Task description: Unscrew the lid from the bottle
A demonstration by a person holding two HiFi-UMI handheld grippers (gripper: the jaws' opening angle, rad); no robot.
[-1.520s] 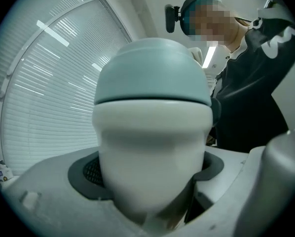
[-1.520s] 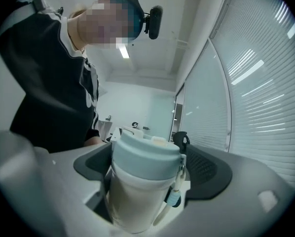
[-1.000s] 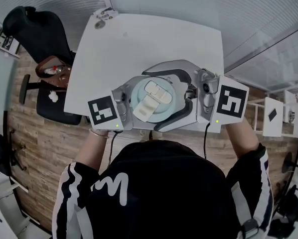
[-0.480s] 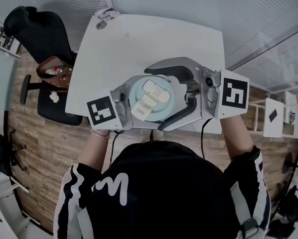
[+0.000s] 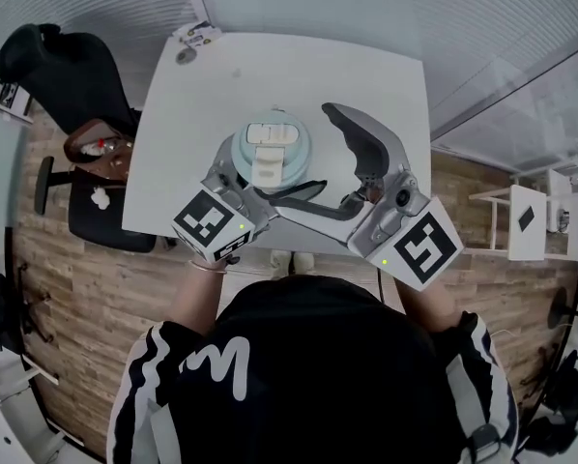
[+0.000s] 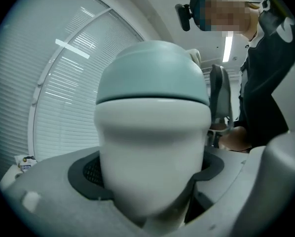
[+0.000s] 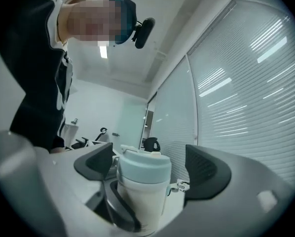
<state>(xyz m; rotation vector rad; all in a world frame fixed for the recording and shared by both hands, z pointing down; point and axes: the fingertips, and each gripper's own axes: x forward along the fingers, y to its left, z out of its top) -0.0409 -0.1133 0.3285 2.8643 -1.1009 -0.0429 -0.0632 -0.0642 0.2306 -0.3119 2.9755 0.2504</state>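
A white bottle (image 6: 152, 157) with a pale teal lid (image 5: 270, 146) stands upright over the white table (image 5: 366, 75). My left gripper (image 6: 152, 186) is shut on the bottle's white body below the lid, its marker cube (image 5: 215, 223) at the near left. My right gripper (image 5: 314, 159) is open, one finger (image 5: 359, 135) lying right of the lid and the other passing in front of the bottle. In the right gripper view the lid (image 7: 143, 165) stands between the spread pads (image 7: 206, 172) without touching them. The lid sits on the bottle.
A black office chair (image 5: 62, 61) stands left of the table on the wooden floor (image 5: 86, 288). A small object (image 5: 194, 35) lies at the table's far left corner. A white rack (image 5: 531, 220) stands to the right. Window blinds run behind the table.
My right gripper, closed around the lid a second ago, has opened and swung back to the near right. The left gripper and bottle have shifted left and farther across the table.
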